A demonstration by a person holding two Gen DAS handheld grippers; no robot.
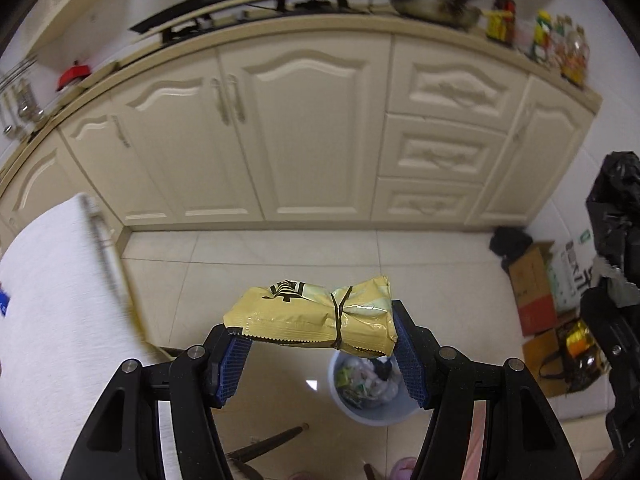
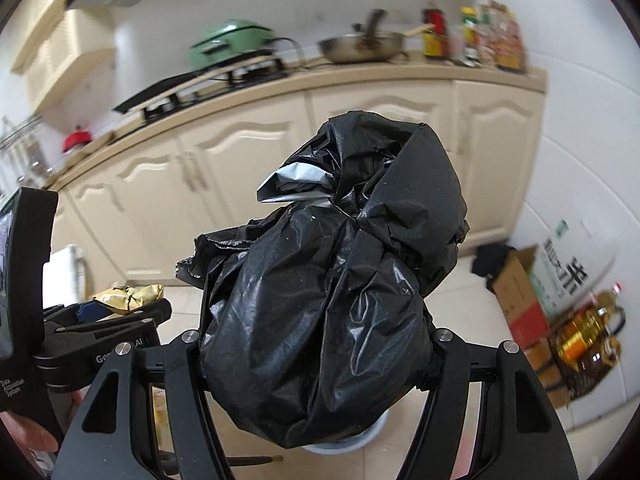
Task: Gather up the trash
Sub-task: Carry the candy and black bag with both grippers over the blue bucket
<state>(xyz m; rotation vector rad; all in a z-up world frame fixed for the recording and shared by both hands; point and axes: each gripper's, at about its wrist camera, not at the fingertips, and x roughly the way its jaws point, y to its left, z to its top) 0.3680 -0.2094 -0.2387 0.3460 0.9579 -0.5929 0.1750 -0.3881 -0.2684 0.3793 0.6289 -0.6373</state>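
While the left gripper [image 1: 316,344] hangs over the pale tiled floor [image 1: 256,264], its blue ribbed pads [image 1: 408,356] are clamped on the two ends of a crumpled yellow foil snack packet [image 1: 312,316] bound with a dark band, jaws about half spread. Directly below it, nearer the camera, stands a light blue round waste bin [image 1: 372,416] already holding scraps. Held to the right of it, the right gripper [image 2: 316,364] grips a bulging black plastic trash bag [image 2: 332,280] between its black fingers, jaws also roughly half apart; the bag hides the pads. Cream kitchen cabinets [image 1: 304,136] run along the far side, with a steel wok [image 1: 432,8] on the counter. Brown cardboard boxes [image 1: 532,288] sit on the floor at far right.
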